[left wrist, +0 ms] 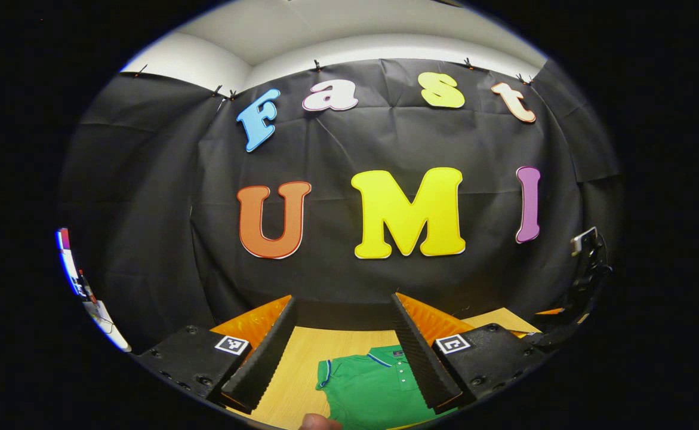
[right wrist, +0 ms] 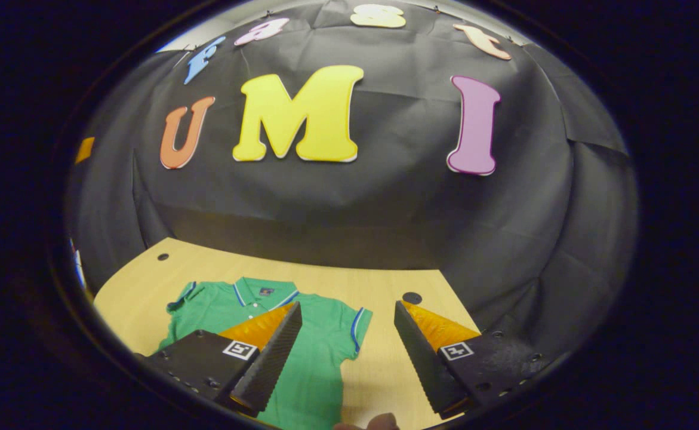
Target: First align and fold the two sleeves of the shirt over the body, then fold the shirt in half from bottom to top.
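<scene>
We see green short-sleeved polo shirt point(right wrist: 319, 352) flat on light wooden table point(right wrist: 385, 283), collar far, both sleeves spread; nothing folded, every fold left; left gripper point(left wrist: 344, 346) and right gripper point(right wrist: 344, 352) hover spread wide, holding nothing.

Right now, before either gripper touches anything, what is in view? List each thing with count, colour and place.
Shirt: one, green polo with blue-and-white trim on collar and sleeve cuffs, lying flat on the table with both sleeves spread out, unfolded.
Table: one, light wood, under the shirt; two dark round holes near its far edge.
Booth wall: black cloth behind the table.
Left gripper: one, fingers apart, above the shirt's collar end, holding nothing.
Right gripper: one, fingers apart, above the shirt's sleeve side, holding nothing.
Fingertip: a person's, at the bottom edge of the left gripper view.
</scene>
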